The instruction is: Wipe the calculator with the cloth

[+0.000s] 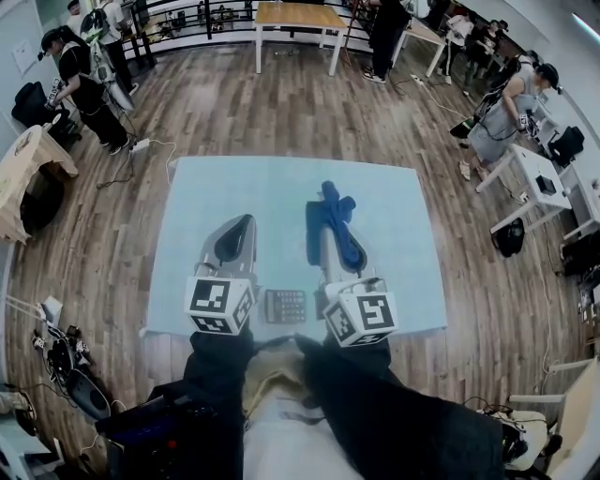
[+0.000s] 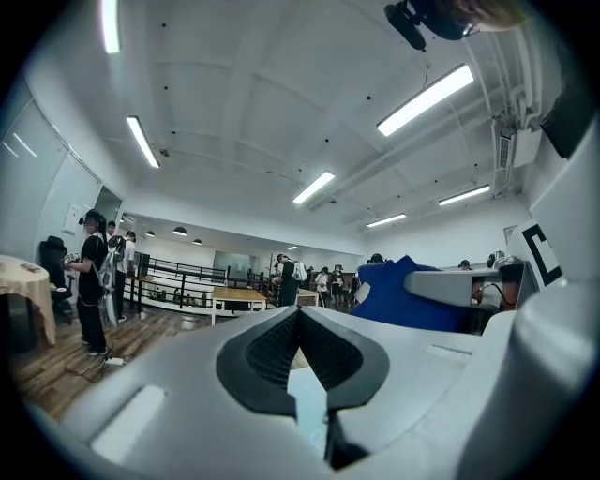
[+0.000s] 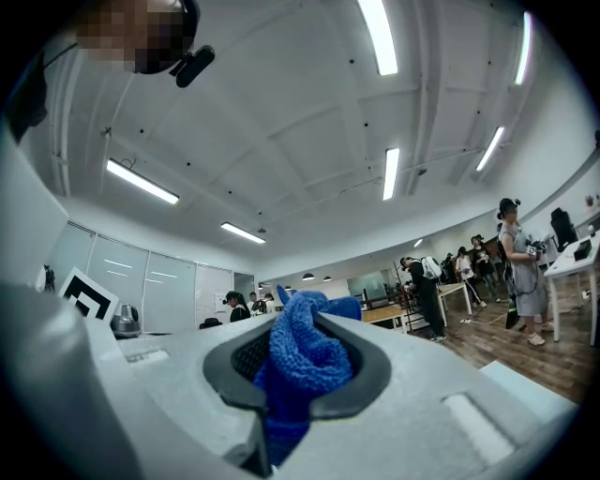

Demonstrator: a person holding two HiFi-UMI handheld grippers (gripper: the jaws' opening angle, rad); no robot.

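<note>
In the head view, a light blue worktop (image 1: 394, 216) is seen on a wooden floor (image 1: 225, 103), with a calculator (image 1: 285, 306) lying flat close to its near edge. The calculator is framed by the two marker cubes, one (image 1: 220, 305) just to its left and one (image 1: 361, 319) just to its right. The left hand-held gripper (image 1: 240, 232) is pointed toward the far side above the worktop, and nothing is seen at its tip. The right hand-held gripper (image 1: 330, 217) is pointed the same way, and a blue cloth (image 1: 319, 230) is draped over its far end, apart from the calculator. Several persons (image 1: 89, 89) and a wooden table (image 1: 295, 14) are seen farther off. In the left gripper view, the jaws of the left hand-held gripper (image 2: 298, 313) are pressed together at their tips, with nothing caught between the black pads. The cloth (image 2: 389, 291) and the right hand-held gripper (image 2: 459, 281) are seen to the right, against the ceiling lights. In the right gripper view, the right hand-held gripper (image 3: 305, 323) is seen pinching the cloth (image 3: 305, 361). The cloth is bunched between the black pads, with one fold standing up past the tips and more hanging down toward the camera. The calculator is not shown in either gripper view.
</note>
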